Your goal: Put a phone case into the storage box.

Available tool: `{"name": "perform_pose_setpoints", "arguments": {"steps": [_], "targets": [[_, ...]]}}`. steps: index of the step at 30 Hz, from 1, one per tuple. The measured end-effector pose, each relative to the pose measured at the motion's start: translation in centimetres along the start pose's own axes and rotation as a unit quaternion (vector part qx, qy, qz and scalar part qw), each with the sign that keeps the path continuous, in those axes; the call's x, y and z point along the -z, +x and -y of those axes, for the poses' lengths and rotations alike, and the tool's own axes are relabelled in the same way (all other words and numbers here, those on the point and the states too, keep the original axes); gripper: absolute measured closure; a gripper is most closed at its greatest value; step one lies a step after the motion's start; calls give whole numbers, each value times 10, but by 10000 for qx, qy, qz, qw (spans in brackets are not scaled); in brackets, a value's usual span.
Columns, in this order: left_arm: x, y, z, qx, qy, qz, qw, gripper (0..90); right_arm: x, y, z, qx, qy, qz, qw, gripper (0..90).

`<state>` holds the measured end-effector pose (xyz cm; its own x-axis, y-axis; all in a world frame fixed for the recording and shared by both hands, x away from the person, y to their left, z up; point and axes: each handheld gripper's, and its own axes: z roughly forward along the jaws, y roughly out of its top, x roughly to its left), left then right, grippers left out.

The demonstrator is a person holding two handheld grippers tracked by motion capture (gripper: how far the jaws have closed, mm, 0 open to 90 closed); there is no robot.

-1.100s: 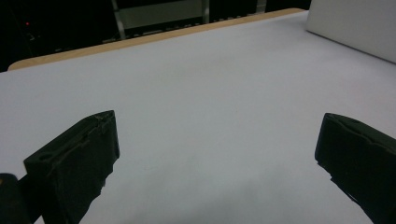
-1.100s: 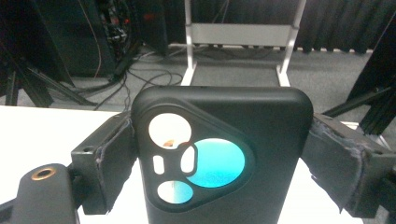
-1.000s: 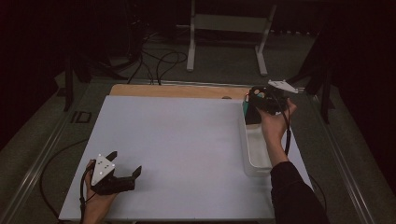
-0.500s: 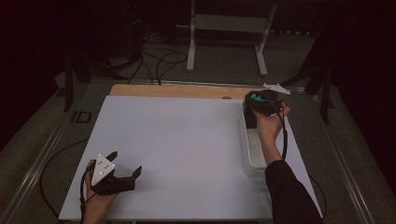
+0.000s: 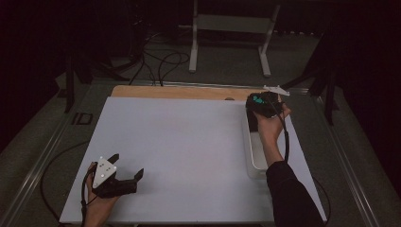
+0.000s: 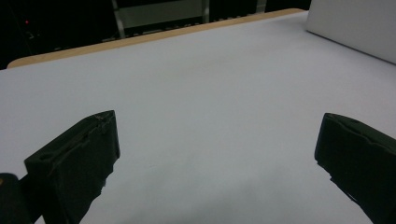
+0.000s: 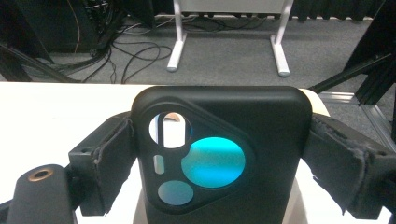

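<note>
Surface (image 5: 189, 151): white sheet over a wooden board, bare across its whole middle. I read nothing on it between my two hands.

Tray (image 5: 255, 161): long clear bin along the right edge of the surface, its long axis running away from me. My right forearm lies over it, so I cannot see what is inside.

Right gripper (image 5: 265, 105): held above the far end of the tray, jaws clamped on the two long edges of the phone case.

Phone case (image 7: 219, 158): black, with a triangular camera cutout and teal showing through the largest hole. In the right gripper view it stands upright between the jaws, long axis along them, cutout end away from my hand. It sits directly over the tray's far end, so I judge any set-down is a straight drop, with the case's length needing to line up with the tray's.

Left gripper (image 5: 124, 182): resting near the front left corner of the surface, jaws spread wide with nothing between them, well apart from the case. The right hand is plainly the nearer one.
</note>
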<state>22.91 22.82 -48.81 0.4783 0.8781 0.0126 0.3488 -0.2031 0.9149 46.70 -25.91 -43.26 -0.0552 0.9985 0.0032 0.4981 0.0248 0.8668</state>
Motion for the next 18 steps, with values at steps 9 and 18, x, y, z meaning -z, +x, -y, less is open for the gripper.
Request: {"name": "perform_pose_setpoints", "arguments": {"steps": [9,18], "targets": [[0,0,1,6,8,1,10000,4,-2,-2,-1,20,-6,-93,10000,97],[0,0,0,5,4,-2,10000,5,4,-6,-5,-36,-122,-187,9997,97]]}}
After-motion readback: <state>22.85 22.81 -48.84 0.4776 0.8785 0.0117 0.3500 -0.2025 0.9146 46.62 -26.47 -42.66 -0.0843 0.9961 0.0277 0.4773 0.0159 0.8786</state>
